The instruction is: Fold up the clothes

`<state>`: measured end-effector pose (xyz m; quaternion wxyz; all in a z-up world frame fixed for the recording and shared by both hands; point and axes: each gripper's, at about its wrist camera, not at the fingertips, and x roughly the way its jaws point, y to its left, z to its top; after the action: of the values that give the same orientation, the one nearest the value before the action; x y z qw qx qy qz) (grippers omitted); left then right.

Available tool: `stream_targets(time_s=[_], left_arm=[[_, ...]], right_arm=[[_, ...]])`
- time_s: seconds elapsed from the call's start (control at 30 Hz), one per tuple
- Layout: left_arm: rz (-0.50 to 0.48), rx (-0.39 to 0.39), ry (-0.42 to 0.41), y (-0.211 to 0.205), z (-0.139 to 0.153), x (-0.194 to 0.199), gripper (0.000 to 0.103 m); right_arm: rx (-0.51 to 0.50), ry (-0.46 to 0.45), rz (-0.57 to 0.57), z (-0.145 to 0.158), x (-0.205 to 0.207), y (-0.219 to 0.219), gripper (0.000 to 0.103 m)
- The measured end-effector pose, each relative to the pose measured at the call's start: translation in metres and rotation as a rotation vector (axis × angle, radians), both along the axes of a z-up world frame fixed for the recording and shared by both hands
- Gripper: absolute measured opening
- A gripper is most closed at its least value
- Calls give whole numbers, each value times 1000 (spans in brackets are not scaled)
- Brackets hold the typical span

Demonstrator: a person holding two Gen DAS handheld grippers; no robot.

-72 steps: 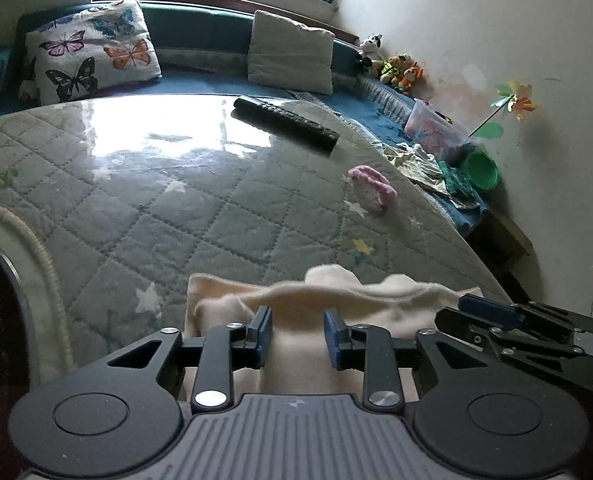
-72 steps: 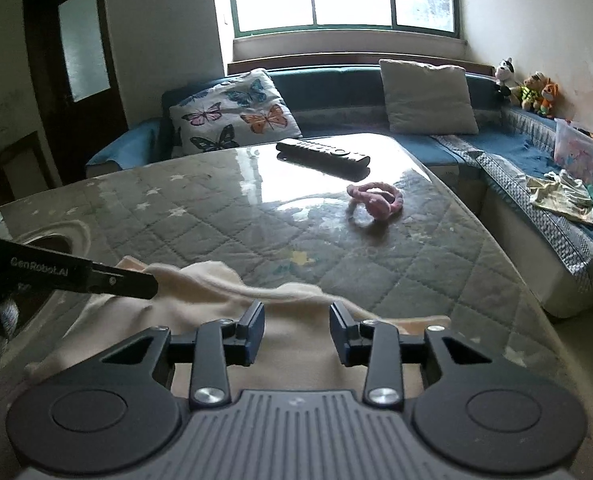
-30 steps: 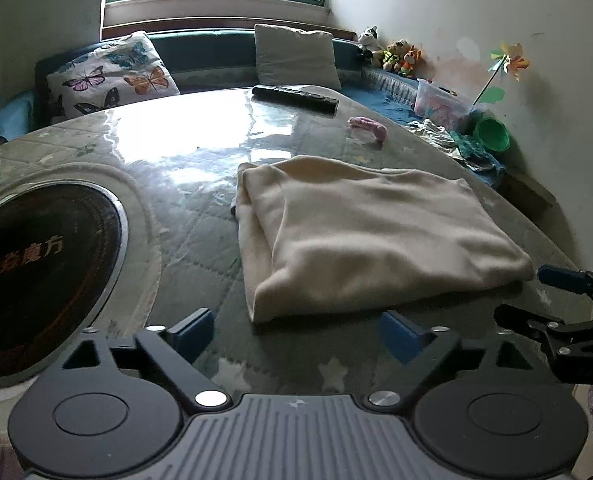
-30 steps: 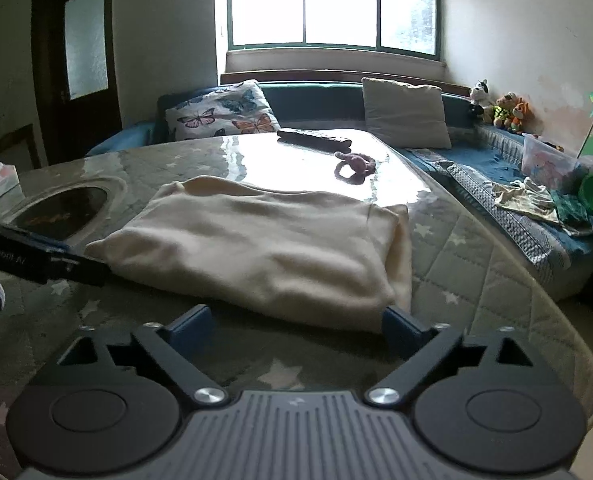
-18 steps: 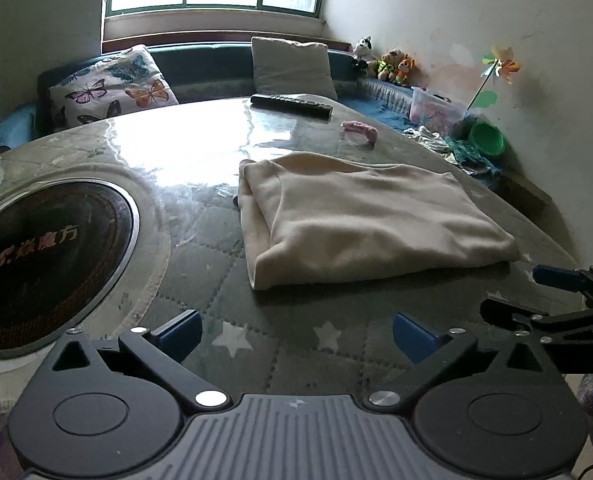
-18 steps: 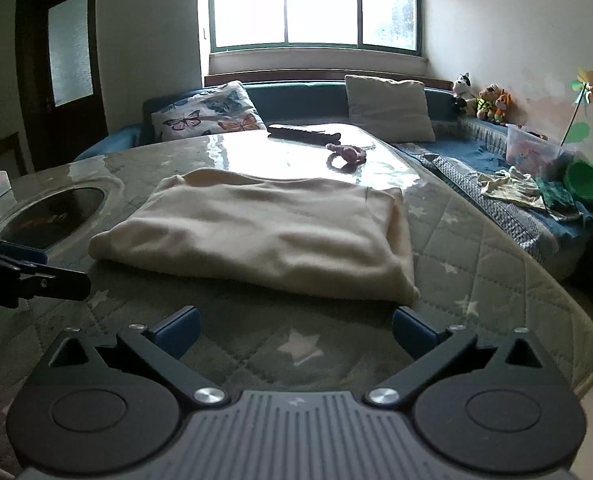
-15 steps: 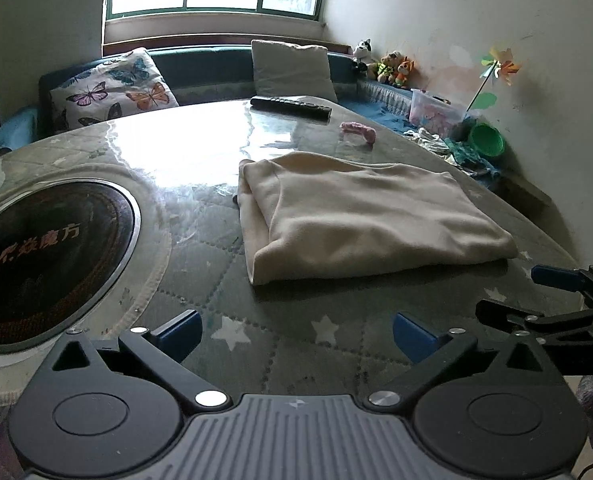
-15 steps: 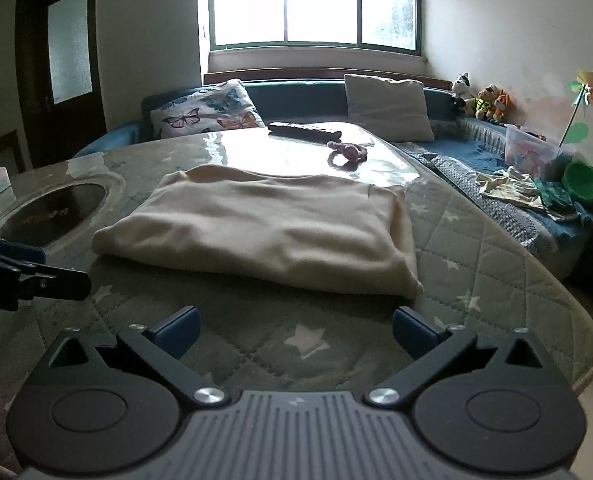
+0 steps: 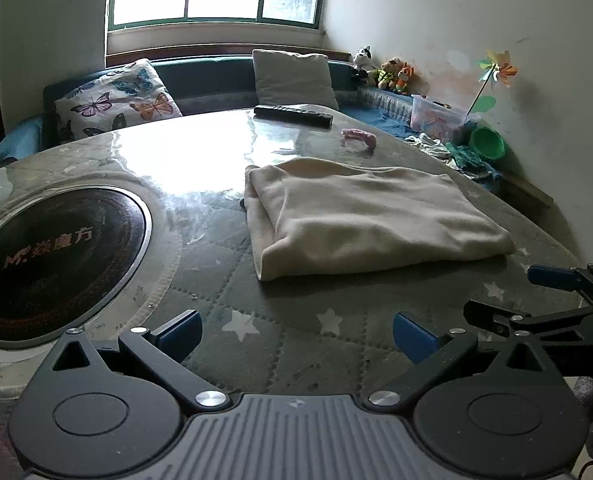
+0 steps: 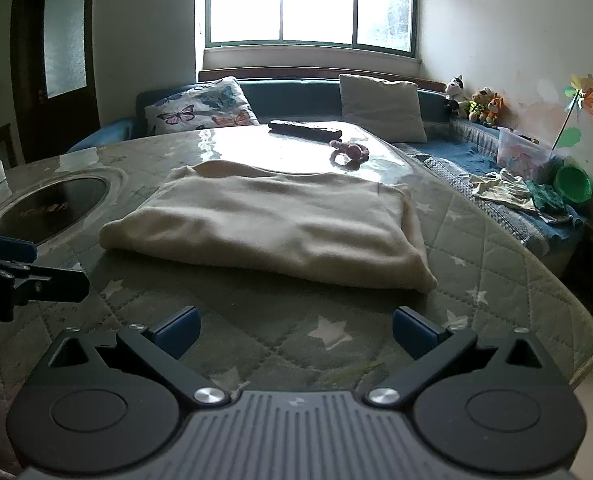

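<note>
Cream garment folded on quilted table; left tool, right tool both spread wide, empty.

The only readable writing stands on the dark round cooktop set into the surface: in the left wrist view it shows a logo like "MF" followed by Chinese characters that look like 焱魔方. In the right wrist view the same mark on the cooktop is too small and dim to read.
</note>
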<state>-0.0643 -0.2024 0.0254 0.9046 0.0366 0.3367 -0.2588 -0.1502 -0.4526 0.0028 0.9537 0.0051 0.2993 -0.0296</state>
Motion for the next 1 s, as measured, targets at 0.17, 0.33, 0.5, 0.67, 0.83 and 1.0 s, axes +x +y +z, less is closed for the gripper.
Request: stream_targets(time_s=[0.17, 0.33, 0.5, 0.67, 0.83, 1.0], left_arm=[[-2, -5, -7, 0, 1, -3, 103], [-8, 1, -6, -2, -1, -7, 103], [-16, 4, -9, -4, -2, -11, 103], [-19, 4, -1, -4, -5, -14, 103], [-23, 10, 5, -3, -8, -18, 103], [-21, 13, 1, -2, -8, -23, 103]], right_arm=[[8, -7, -7, 2, -1, 1, 103], [18, -8, -13, 1, -3, 2, 103], [29, -3, -25, 0, -5, 1, 103], [34, 2, -41, -2, -7, 2, 103], [40, 2, -44, -2, -9, 4, 103], [37, 1, -38, -1, -12, 8, 103]])
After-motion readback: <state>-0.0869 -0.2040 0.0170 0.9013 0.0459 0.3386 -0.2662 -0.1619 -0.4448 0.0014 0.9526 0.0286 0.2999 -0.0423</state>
